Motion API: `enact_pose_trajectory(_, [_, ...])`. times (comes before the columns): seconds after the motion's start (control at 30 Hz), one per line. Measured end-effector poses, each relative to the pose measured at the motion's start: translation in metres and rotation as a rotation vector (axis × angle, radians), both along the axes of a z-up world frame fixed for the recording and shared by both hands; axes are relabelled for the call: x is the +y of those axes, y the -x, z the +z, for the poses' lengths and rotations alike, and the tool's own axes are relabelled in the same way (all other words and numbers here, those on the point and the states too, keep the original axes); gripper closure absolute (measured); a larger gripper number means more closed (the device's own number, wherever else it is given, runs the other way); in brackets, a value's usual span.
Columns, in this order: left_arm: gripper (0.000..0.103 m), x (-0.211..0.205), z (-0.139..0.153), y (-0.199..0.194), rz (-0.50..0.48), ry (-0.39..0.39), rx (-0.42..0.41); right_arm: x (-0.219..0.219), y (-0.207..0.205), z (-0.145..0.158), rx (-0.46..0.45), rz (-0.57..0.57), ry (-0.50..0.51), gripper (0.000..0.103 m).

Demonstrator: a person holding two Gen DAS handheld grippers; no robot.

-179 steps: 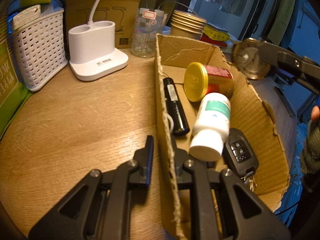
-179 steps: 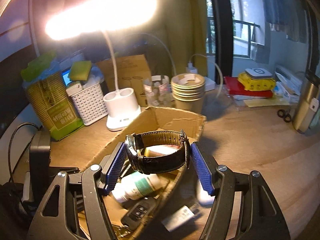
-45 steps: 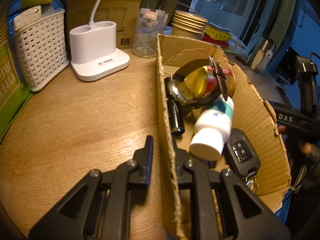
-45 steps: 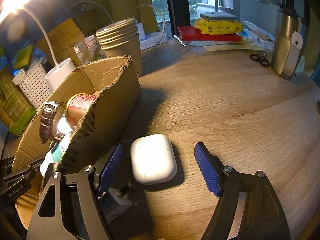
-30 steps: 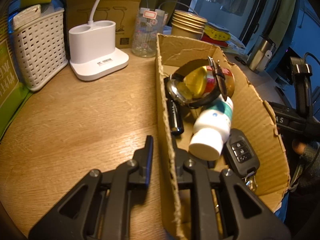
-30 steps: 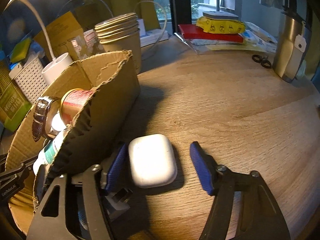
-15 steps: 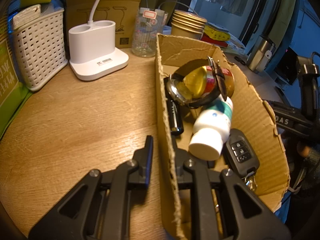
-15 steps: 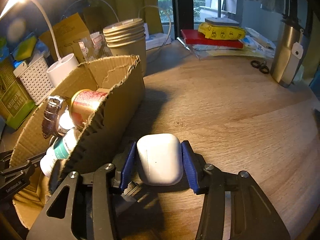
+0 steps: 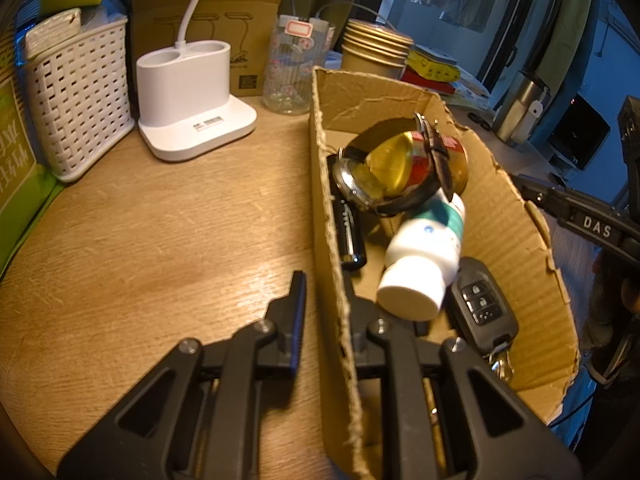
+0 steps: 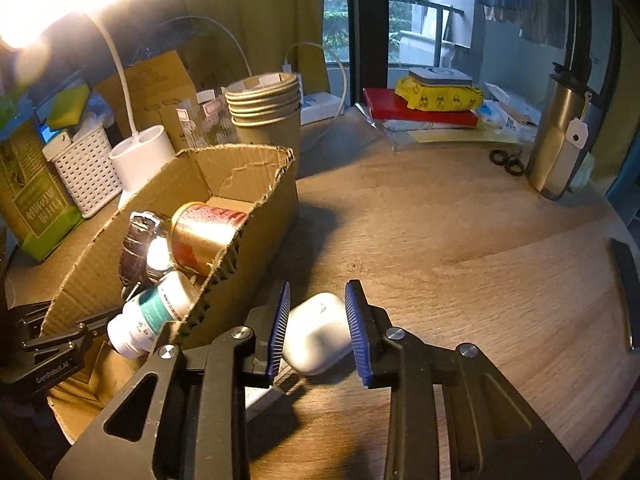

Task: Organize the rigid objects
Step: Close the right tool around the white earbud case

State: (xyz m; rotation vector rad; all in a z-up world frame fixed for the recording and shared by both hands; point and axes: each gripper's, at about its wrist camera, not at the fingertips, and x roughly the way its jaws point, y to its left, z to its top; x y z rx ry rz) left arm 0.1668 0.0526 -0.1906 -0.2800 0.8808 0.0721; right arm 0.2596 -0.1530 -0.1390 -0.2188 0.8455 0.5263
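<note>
While 5 items fill box [image 9: 520, 216] — right gripper [image 10: 318, 320] grips 1 case [image 10: 316, 332].

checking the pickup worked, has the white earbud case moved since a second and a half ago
Yes. The white rounded plastic earbud case, gripped in the right tongs, now looks lifted off the wooden table, no longer lying flat beside the cardboard box.

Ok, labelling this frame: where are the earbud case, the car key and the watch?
earbud case [image 10: 316, 334], right wrist view, white lid.
car key [image 9: 482, 306], left wrist view, button face.
watch [image 9: 354, 182], left wrist view, metal case.
</note>
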Motion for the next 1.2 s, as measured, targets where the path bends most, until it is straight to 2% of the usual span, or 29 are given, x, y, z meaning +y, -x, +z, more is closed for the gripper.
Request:
enact_pose_trajectory(0.33, [0.086,0.000,0.000,0.000,0.000,0.001,0.000,0.001,-0.006,-0.020,0.039,-0.014,0.024,0.071])
enact_pose_trajectory(0.4, [0.086,0.000,0.000,0.000,0.000,0.001,0.000,0.001,-0.008,-0.022,0.043,-0.023,0.028,0.063])
enact_pose_trajectory(0.57, [0.086,0.000,0.000,0.000,0.000,0.001,0.000,0.001,-0.012,-0.024,0.041,-0.024,0.028,0.058])
enact_pose_trajectory(0.67, [0.086,0.000,0.000,0.000,0.000,0.001,0.000,0.002,-0.014,-0.026,0.047,-0.033,0.038,0.046])
enact_pose_trajectory(0.83, [0.086,0.000,0.000,0.000,0.000,0.002,0.000,0.002,-0.009,-0.030,0.097,-0.014,0.026,0.045])
enact_pose_trajectory(1.0, [0.086,0.000,0.000,0.000,0.000,0.001,0.000,-0.005,-0.005,-0.037,0.112,-0.030,0.018,0.039])
enact_pose_trajectory(1.13, [0.086,0.000,0.000,0.000,-0.001,0.002,0.000,-0.008,-0.005,-0.037,0.107,-0.033,0.008,0.041])
enact_pose_trajectory(1.17, [0.086,0.000,0.000,0.000,-0.001,0.002,0.000,-0.008,-0.005,-0.037,0.109,-0.025,0.000,0.049])
enact_pose_trajectory(1.2, [0.086,0.000,0.000,0.000,-0.001,0.002,0.000,-0.007,-0.005,-0.036,0.108,-0.020,-0.002,0.050])
